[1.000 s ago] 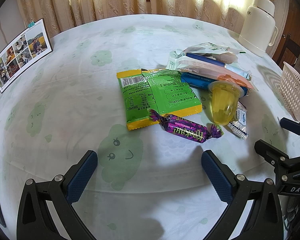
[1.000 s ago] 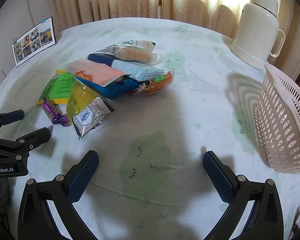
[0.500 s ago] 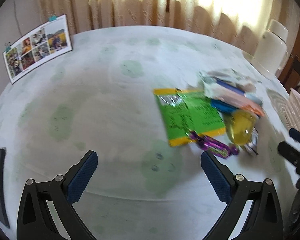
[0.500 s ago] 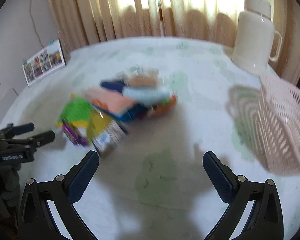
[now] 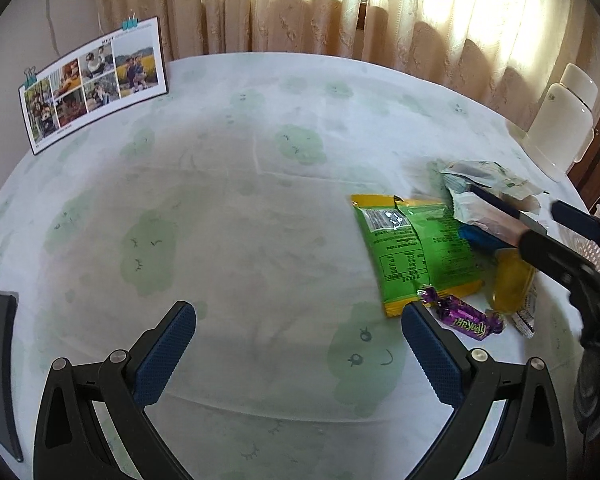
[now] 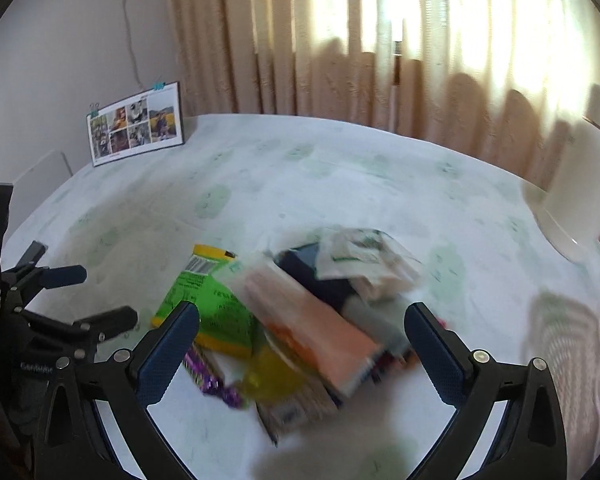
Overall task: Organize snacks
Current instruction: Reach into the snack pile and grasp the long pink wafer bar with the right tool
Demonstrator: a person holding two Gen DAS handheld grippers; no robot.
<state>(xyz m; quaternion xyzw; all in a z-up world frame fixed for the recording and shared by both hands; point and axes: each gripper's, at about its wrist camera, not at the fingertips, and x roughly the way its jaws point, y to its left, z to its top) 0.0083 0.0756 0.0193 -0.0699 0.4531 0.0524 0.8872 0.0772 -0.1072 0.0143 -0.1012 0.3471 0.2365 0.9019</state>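
The left wrist view is sharp, and only there can the wrappers be read: a green packet [image 5: 418, 252] with yellow ends lies flat on the cloud-print tablecloth [image 5: 228, 216], a purple candy [image 5: 462, 317] lies just beside its near edge, and a yellow jelly cup [image 5: 510, 280] sits to the right of them. Behind these a pile of snack bags [image 5: 488, 196] is heaped up. The right gripper [image 5: 556, 232] reaches in from the right of that view and covers part of the pile. The left gripper [image 5: 298, 344] hangs over bare cloth with its fingers wide and nothing between them.

The right wrist view is blurred. The right gripper's jaws have just been closing a little, yet the fingers stand wide with the snack pile beyond them and nothing gripped. It alone shows an orange-pink packet [image 6: 316, 324] lying on top.

At the far left stands a photo calendar [image 5: 94, 80], at the far right a white thermos [image 5: 560, 120], with curtains [image 5: 340, 8] behind
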